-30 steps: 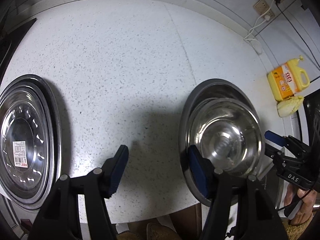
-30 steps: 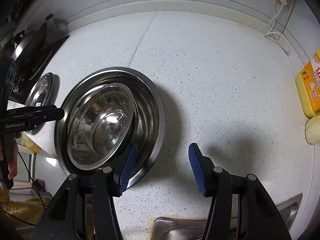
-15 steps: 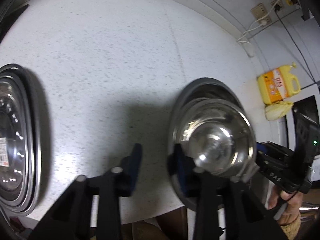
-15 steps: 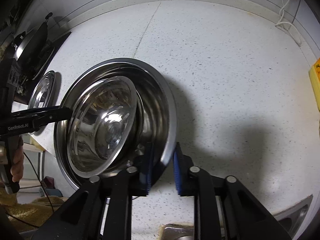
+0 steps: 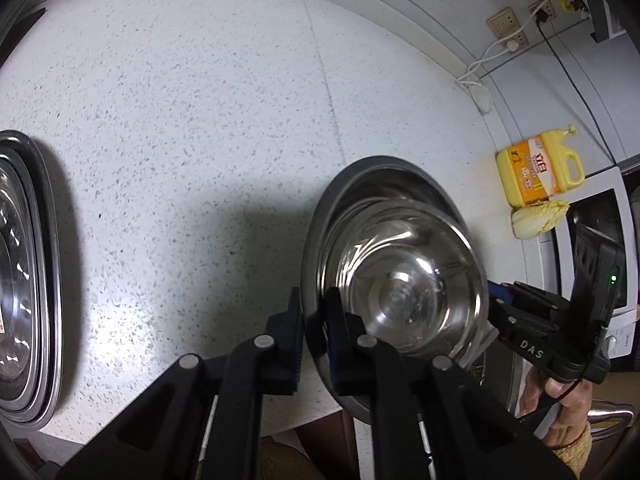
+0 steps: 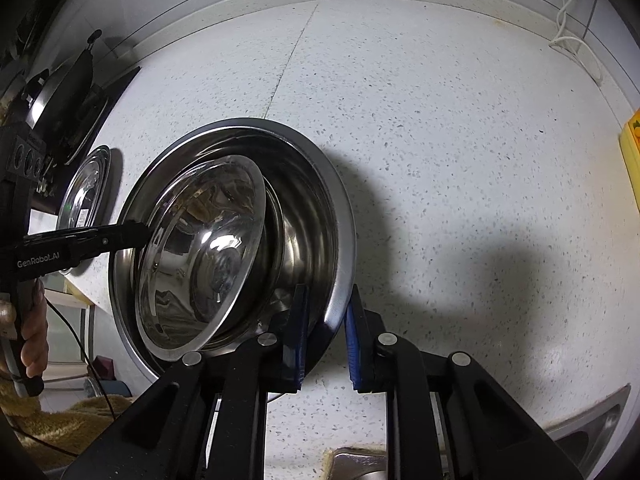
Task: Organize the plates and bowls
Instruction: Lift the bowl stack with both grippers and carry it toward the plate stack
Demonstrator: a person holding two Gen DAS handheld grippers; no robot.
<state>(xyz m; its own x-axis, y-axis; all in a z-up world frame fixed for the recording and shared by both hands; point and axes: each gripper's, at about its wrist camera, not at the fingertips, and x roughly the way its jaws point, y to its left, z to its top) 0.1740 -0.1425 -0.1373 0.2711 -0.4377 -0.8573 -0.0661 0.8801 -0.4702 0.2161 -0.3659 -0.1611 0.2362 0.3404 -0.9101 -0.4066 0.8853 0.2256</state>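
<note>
Both claws, left (image 5: pixel 314 334) and right (image 6: pixel 326 338), have clamped the large bowl's (image 6: pixel 340 248) rim.

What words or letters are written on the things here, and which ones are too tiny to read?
"DAS": white letters on the right tongs, seen from the left wrist.
"GenRobot.AI": white letters on the left tongs, seen from the right wrist.
Yellow bottle: red characters on its orange label, too blurred to read.
Sticker in the stacked plates: print too small to read.
</note>
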